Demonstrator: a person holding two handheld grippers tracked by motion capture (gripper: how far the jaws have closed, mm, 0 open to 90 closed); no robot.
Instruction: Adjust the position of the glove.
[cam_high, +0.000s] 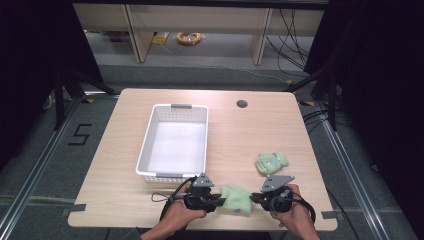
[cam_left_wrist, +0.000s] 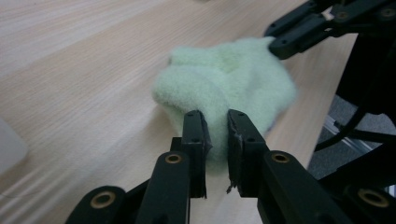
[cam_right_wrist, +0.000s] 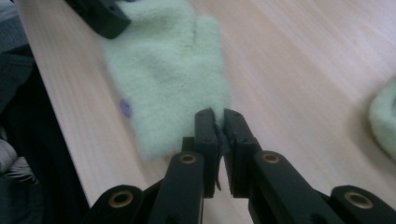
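Lying between the two grippers at the near edge of the wooden table (cam_high: 125, 165): one pale green fleecy mitten (cam_high: 236, 198), flat on the tabletop, pinched at both ends. Left gripper (cam_high: 218, 201): jaws clenched on the mitten's near fold, fabric bunched up just beyond the tips and squeezed between them, as seen in the left gripper view (cam_left_wrist: 216, 135); held by the left hand (cam_high: 176, 218). Right gripper (cam_high: 253, 198): jaws closed on a thin edge of the same mitten, fleece spreading ahead and to the left of the tips in the right gripper view (cam_right_wrist: 217, 122); held by the right hand (cam_high: 296, 218). Mitten surface (cam_right_wrist: 163, 70) soft, fuzzy, with a small purple mark near one border. Opposite gripper's black jaw touching the far end of the cloth in each gripper view. Second item, a matching green mitten (cam_high: 272, 162), crumpled, resting apart, ahead of the right gripper and slightly to its right, untouched. White plastic basket (cam_high: 150, 130) with perforated walls, standing ahead of the left gripper and to its left, well apart from the held mitten.
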